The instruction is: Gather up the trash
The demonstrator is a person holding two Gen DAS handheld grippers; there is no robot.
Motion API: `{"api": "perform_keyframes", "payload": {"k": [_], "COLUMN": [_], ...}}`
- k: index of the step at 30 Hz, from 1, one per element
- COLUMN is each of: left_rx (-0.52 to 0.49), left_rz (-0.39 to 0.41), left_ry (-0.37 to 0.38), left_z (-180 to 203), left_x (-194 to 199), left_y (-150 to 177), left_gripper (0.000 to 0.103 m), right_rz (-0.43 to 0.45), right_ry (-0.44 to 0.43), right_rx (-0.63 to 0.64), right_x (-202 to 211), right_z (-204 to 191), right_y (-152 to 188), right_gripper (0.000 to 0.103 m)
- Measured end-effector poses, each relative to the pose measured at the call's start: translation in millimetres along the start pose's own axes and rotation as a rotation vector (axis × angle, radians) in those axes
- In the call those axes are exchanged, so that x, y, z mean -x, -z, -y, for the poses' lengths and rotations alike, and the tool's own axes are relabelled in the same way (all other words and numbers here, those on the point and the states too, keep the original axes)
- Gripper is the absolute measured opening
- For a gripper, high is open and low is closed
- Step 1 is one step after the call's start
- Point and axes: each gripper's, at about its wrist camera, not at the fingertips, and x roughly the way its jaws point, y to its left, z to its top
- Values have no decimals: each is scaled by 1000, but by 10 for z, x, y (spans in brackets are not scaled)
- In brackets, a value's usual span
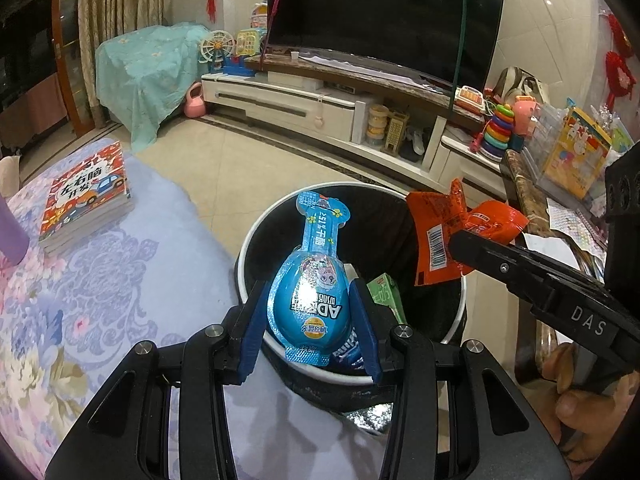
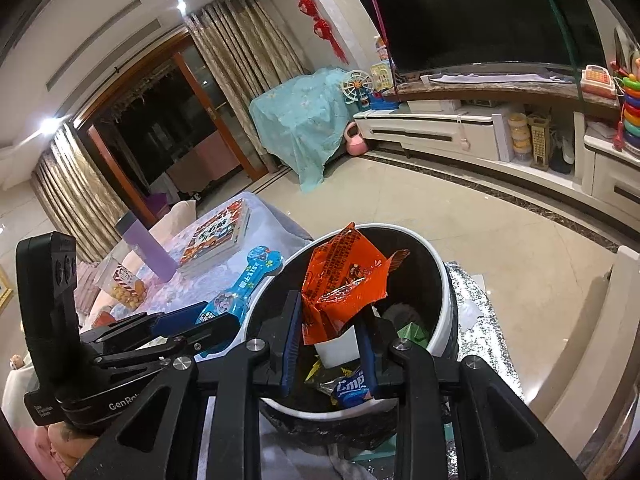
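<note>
Presently the left gripper (image 1: 310, 320) is clamped on the blue cheese packet (image 1: 314, 292), held between its pads over the near rim of the trash bin (image 1: 250, 240). Right gripper (image 2: 330, 332) grips the crumpled orange wrapper (image 2: 344, 280), which projects beyond its fingertips above the bin's opening.

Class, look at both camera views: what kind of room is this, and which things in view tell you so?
Most likely a family living room: a large television stands on a long low cabinet, children's toys such as stacking rings sit nearby, and curtains frame a glass door.
</note>
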Motion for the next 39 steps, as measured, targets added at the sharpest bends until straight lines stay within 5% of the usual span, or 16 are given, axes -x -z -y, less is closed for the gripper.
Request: {"api": "perform_keyframes", "payload": {"k": [26, 31, 35, 39], "left_rx": [0, 22, 36, 64], "left_rz": [-98, -92, -74, -44], "left_ry": [13, 7, -3, -26], "left_z": [-8, -91, -174, -283], "left_x": [-312, -259, -117, 92], "left_y": [-80, -58, -12, 102], "left_gripper": [41, 64, 65, 69], "right_rz": [-80, -69, -50, -28], "right_ry": [26, 26, 23, 23], "right_rx": [-6, -13, -27, -38], "right_x": [-238, -215, -168, -67], "right_z": [106, 100, 99, 66], "right_y": [-117, -133, -142, -131], "right_gripper": [30, 32, 61, 61]}}
